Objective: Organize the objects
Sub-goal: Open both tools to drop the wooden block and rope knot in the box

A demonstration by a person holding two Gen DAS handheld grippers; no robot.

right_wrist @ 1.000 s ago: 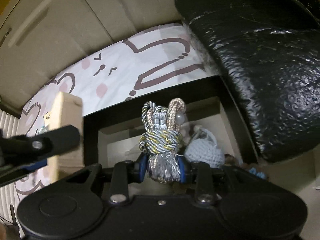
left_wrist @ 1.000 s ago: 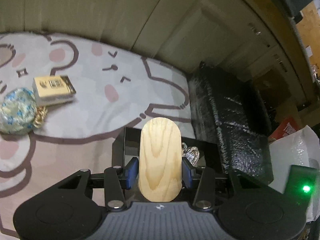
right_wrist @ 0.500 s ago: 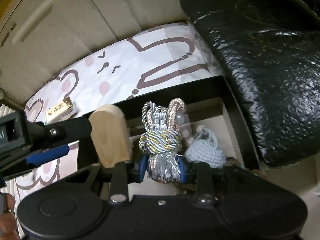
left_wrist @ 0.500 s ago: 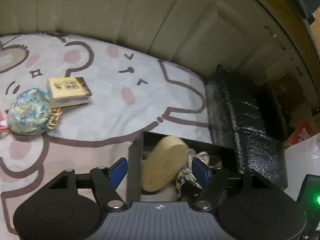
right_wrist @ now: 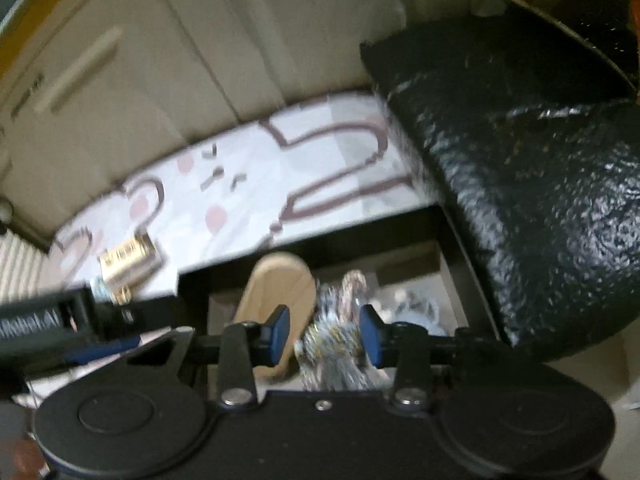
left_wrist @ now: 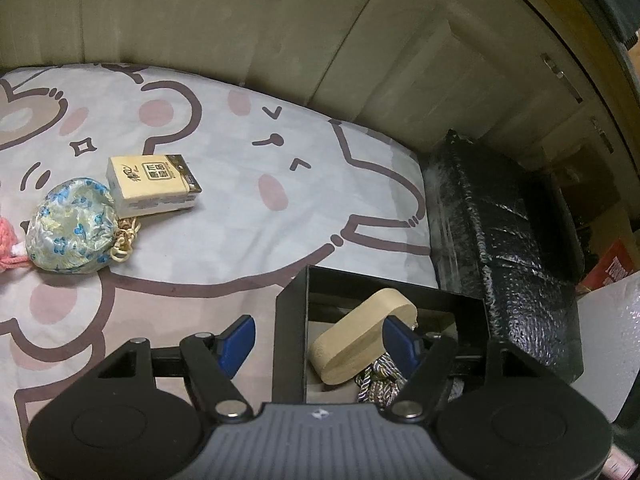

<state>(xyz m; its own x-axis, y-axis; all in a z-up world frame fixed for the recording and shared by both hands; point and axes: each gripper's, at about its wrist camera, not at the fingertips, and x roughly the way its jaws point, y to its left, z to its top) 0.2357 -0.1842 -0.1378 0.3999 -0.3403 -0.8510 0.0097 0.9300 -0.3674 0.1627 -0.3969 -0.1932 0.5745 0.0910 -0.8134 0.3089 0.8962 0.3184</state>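
An open black box [left_wrist: 290, 340] stands on the cartoon-print sheet. A pale oval wooden block [left_wrist: 360, 336] lies tilted inside it, next to a silver and gold tasselled knot [left_wrist: 380, 384]. My left gripper [left_wrist: 318, 340] is open; its pads straddle the box's left wall and grip nothing. In the blurred right wrist view my right gripper [right_wrist: 325, 334] hangs over the box [right_wrist: 192, 280] with its jaws opening. The knot [right_wrist: 332, 340] sits loose between the pads, and the block [right_wrist: 276, 292] leans just to its left.
A small beige carton [left_wrist: 150, 190] and a blue-flowered brocade pouch [left_wrist: 72, 226] lie on the sheet [left_wrist: 248, 216] at the left, with something pink [left_wrist: 8, 248] at the edge. A black bubble-wrapped bundle [left_wrist: 508, 248] borders the box on the right. Cabinet doors stand behind.
My left gripper opened and let the wooden block go; it tipped over into the black box. My right gripper's pads have spread away from the tasselled knot.
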